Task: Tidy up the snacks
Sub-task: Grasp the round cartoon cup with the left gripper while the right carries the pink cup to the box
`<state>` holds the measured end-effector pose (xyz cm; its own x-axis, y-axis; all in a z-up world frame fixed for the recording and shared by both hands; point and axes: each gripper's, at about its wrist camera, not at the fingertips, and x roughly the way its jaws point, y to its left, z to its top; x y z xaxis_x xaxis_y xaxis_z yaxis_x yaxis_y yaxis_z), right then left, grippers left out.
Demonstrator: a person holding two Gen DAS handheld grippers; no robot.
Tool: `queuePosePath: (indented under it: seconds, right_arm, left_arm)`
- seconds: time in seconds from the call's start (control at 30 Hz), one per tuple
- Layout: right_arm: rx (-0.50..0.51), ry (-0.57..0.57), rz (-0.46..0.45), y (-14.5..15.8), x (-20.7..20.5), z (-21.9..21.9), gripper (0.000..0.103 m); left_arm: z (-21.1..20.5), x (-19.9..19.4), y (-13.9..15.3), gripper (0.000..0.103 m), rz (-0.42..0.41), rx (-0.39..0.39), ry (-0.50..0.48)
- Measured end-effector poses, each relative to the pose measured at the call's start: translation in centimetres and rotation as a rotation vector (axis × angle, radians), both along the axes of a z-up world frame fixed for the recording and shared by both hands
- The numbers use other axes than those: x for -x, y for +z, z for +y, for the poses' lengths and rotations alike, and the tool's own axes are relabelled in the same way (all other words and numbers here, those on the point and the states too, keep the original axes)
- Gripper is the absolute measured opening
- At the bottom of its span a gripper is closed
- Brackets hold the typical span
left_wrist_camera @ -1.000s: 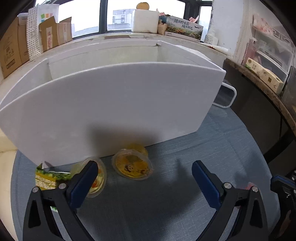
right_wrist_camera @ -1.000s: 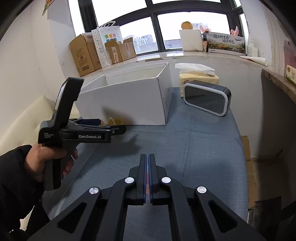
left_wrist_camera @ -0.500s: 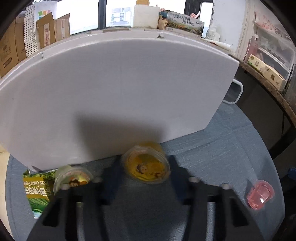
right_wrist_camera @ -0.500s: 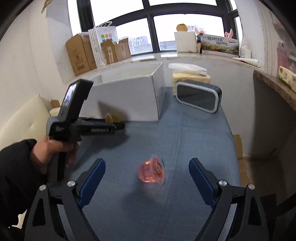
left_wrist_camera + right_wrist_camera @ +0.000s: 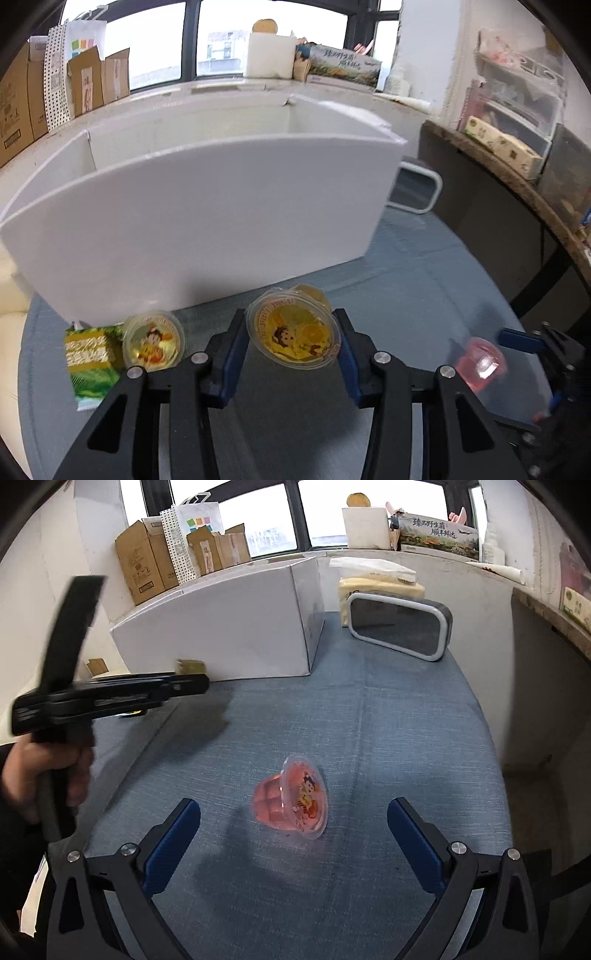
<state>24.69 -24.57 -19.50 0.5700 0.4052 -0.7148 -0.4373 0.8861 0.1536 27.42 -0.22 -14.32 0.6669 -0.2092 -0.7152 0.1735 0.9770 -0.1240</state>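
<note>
Left gripper (image 5: 291, 334): fingers drawn in onto the yellow jelly cup (image 5: 293, 334), one blue pad against each side of the cup, its printed film lid facing the camera. The cup sits just in front of the near wall of the white box (image 5: 207, 221). In the half second up to now these fingers have held about the same width, after closing in from wide.

A second, smaller yellow jelly cup (image 5: 153, 341) lies to the left of the held one, close to the box wall, touching or overlapping a green snack packet (image 5: 92, 360) at its left. Both rest on the blue-grey cloth of the worktop (image 5: 406, 295).

Right gripper (image 5: 293, 829): fingers spread wide, having just been opening. The pink jelly cup (image 5: 291, 799) lies on its side on the cloth, in line with the gap and just ahead of the fingertips, clear of both pads. Its lid faces toward the right and front.

From the right wrist view, a hand (image 5: 44, 771) holds the left gripper's handle at the left edge, the tool blurred and pointing toward the base of the white box.

Behind the box on the worktop: a black case with a white rim (image 5: 399, 627) standing on edge, and a tissue pack (image 5: 376, 583) behind it.
</note>
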Motion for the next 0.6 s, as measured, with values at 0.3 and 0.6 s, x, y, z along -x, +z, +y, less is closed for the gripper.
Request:
queuePosePath:
  seconds: [0.3,0.6]
  right_arm:
    - [0.021,0.044,-0.027,-0.4,-0.6,1.8,0.081]
    - [0.029,0.065,-0.025,0.2,-0.6,2.8,0.037]
  left_arm:
    - [-0.1,6.1,3.3,0.049,-0.057,0.037,-0.005]
    - [2.2,10.2,4.5,0.049,-0.069,0.070,0.052]
